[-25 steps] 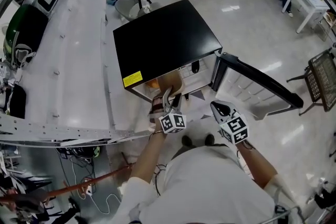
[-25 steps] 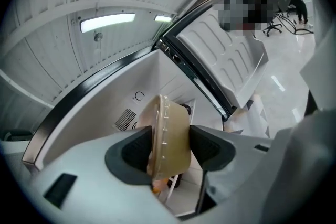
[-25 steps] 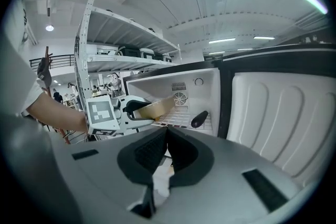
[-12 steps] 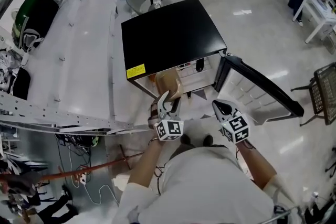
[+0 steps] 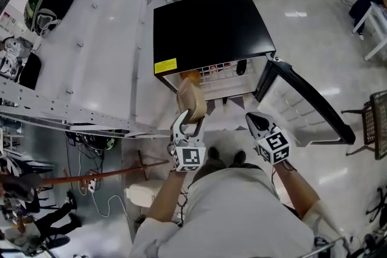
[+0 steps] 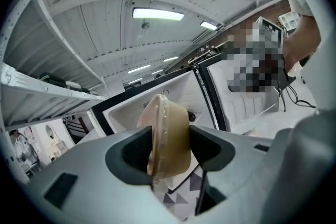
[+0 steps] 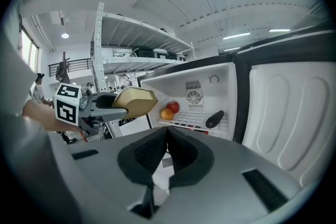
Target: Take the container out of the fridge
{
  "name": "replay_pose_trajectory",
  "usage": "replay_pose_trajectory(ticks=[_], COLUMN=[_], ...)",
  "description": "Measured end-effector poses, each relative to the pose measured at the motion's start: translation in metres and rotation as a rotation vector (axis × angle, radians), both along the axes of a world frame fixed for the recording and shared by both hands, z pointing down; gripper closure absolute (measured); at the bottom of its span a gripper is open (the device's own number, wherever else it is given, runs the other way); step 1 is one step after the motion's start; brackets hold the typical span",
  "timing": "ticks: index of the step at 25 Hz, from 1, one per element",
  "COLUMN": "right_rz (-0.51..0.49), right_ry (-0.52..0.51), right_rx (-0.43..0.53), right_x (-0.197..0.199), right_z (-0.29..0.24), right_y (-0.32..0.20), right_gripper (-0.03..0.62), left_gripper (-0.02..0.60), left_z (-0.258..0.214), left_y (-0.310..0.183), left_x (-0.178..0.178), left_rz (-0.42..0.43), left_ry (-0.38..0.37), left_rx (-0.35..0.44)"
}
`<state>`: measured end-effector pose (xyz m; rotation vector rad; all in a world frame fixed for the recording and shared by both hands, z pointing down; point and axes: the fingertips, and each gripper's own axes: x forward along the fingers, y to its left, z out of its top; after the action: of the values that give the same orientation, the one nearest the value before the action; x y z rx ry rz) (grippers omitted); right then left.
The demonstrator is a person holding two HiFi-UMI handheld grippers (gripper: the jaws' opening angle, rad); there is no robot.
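A tan lidded container point(image 5: 190, 99) is clamped on its side between the jaws of my left gripper point(image 5: 189, 122), just outside the front of the small black fridge point(image 5: 208, 33). In the left gripper view the container point(image 6: 167, 136) fills the gap between both pads. The right gripper view shows the same container point(image 7: 134, 101) held in the air left of the open fridge point(image 7: 194, 97). My right gripper point(image 5: 259, 125) hangs in front of the fridge door point(image 5: 305, 107) with its jaws closed together and nothing in them.
Inside the fridge a wire shelf point(image 7: 197, 121) carries two round fruits point(image 7: 169, 110) and a dark oblong item point(image 7: 214, 119). A long white shelving frame point(image 5: 91, 63) runs left of the fridge. Cables point(image 5: 97, 178) lie on the floor below it. A person's shoes point(image 5: 225, 158) stand before the fridge.
The left gripper has drawn the container back out of the fridge opening toward the person. The head camera has shifted, so the fridge sits higher in view. The right gripper has barely moved.
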<state>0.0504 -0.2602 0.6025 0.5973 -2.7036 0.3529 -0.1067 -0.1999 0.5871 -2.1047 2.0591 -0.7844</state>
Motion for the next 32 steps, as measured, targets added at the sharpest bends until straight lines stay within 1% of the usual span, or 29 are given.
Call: replay_pose_trajectory(ticks=[4,6,11,15,19,24,28,32], right_rz=[-0.002,-0.004,0.009,0.046,0.069,0.085,0.097,0.135], right_ry=[-0.008,-0.011,0.016,0.009,0.009,0.022,0.022,0.007], right_rx=[0.002,0.012,0.053,0.066,0.073,0.074,0.080,0.089], right_x=[-0.010,-0.015,-0.021,-0.023,-0.028,-0.034,-0.040,-0.036], right_z=[-0.002,-0.006,-0.022,-0.036,-0.042,-0.042,-0.048,-0.058], right_y=[0.004,0.006,0.012,0.016,0.023,0.043,0.060,0.075], right_gripper=[0.588,0.588,0.588,0.588,0.588,0.588,0.588,0.588], left_gripper=[0.356,0.356,0.356,0.356,0.356,0.356,0.356,0.356], left_z=[-0.004,-0.012,-0.031,-0.040,-0.049,-0.056,-0.062,-0.063], left_y=[0.024,0.034,0.057,0.078,0.093,0.108,0.121,0.136], left_x=[-0.016,-0.025,-0.043,-0.057,-0.067,-0.077,-0.085,-0.089], left_rz=[-0.054,-0.071,-0.081,-0.068,-0.046,-0.029,-0.003,0.021], left_ry=[0.064,0.090,0.137,0.181,0.237,0.283,0.304,0.321], left_rx=[0.010,0.027,0.074,0.088,0.133,0.175,0.213,0.233])
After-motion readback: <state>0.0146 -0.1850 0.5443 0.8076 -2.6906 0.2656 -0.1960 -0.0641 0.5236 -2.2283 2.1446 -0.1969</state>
